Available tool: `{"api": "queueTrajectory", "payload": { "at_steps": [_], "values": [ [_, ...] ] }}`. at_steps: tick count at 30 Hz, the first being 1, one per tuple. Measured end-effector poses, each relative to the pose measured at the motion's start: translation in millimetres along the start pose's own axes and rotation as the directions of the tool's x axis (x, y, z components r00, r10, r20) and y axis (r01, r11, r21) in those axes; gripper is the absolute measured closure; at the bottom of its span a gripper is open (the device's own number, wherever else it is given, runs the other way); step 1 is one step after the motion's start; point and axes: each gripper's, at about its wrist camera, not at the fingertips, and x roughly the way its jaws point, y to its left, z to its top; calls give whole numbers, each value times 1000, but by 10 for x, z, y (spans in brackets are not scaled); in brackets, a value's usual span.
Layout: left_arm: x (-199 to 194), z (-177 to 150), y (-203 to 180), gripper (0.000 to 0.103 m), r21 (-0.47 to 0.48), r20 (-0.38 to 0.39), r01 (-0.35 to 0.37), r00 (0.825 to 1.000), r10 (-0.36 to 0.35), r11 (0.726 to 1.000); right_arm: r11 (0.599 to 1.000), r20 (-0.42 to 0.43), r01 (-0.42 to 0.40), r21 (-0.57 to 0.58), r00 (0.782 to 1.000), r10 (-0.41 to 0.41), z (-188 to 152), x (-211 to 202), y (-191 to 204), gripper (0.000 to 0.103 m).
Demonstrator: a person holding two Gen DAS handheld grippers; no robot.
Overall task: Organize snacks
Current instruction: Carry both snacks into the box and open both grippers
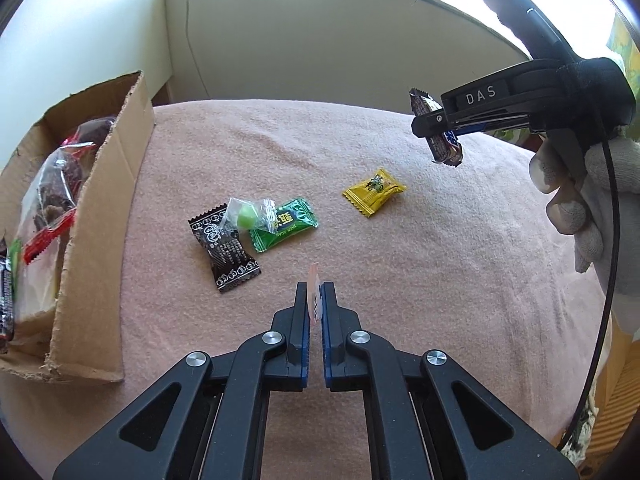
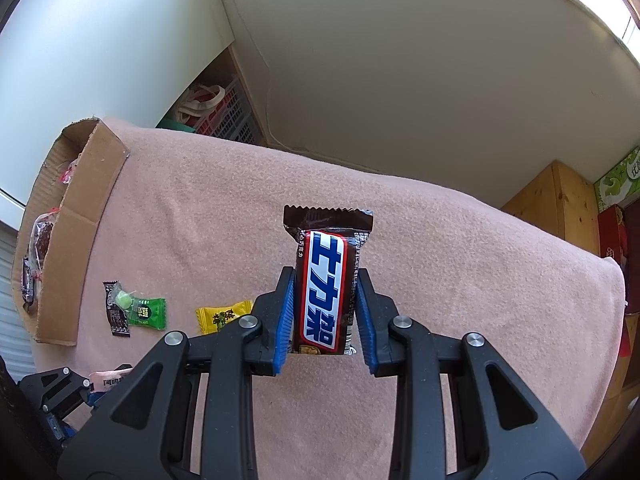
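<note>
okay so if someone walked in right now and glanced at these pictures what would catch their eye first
Probably the brown chocolate bar with the blue-and-white label, held upright above the pink cloth in the right claw. Next, the left claw pinching a thin pink wrapper, with four loose candies lying ahead of it and a snack-filled cardboard box at the cloth's left edge.

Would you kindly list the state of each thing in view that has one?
Left gripper: shut on a thin pink sachet.
Right gripper: shut on a brown chocolate bar, lifted.
Brown cardboard box: open, snacks inside.
Green, black, clear and yellow candies: wrapped, loose on the pink cloth.
</note>
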Motion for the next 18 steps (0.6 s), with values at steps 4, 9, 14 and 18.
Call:
{"api": "queueTrajectory", "payload": {
  "at_steps": [4,9,14,18],
  "values": [
    [-164,14,121,99,-54,16,-6,1000,7,999,1000,14,-10,-2,1000,10,3,-77,26,73],
    [-507,95,329,99,-102,70,-5,997,12,995,999,27,-32,-40,999,33,55,-236,238,73],
    [-805,157,603,99,-136,104,-26,994,40,990,993,48,-61,-98,997,66,201,-395,609,73],
    [-956,244,811,99,-165,129,-47,989,69,985,985,61,-89,-149,993,99,342,-504,975,73]
  ]
}}
